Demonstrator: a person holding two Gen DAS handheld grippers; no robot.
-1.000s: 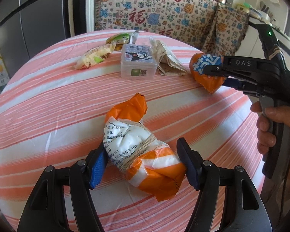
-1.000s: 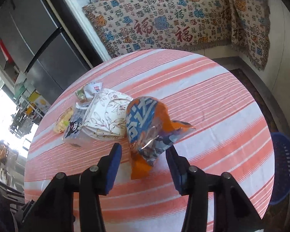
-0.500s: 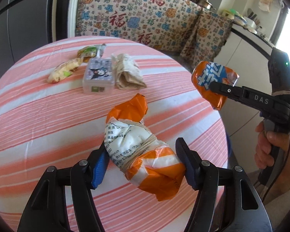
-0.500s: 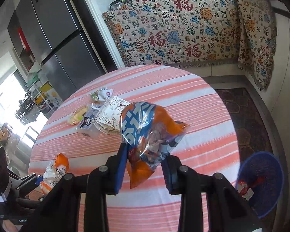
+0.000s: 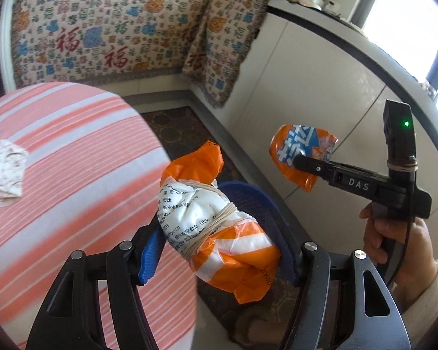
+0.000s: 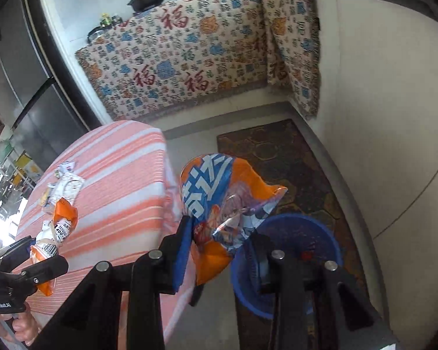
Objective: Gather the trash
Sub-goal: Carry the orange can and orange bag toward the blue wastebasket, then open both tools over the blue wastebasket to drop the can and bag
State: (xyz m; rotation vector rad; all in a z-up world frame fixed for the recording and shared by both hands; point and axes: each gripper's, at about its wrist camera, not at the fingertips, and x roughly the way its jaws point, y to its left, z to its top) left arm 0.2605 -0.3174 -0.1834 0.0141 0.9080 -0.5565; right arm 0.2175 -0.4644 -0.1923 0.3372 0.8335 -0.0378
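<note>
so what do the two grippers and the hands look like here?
Both grippers are black with silver pivot bolts and blue pads on the fingers. The right gripper has white "DAS" lettering, a green LED, twine round its post and a black cable. The right hand is bare, with a cream sleeve.

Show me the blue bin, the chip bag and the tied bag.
blue bin (image 6: 333, 242), right wrist view, far rim
chip bag (image 6: 216, 192), right wrist view, printed front
tied bag (image 5: 207, 213), left wrist view, white middle

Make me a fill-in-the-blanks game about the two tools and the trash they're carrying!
The left tool is shut on a wrapper tied with a rubber ____.
The right tool is shut on an orange and blue snack ____.
The basket on the floor is ____ in color.
The tablecloth has pink and white ____.

Missing words: band, bag, blue, stripes
</note>
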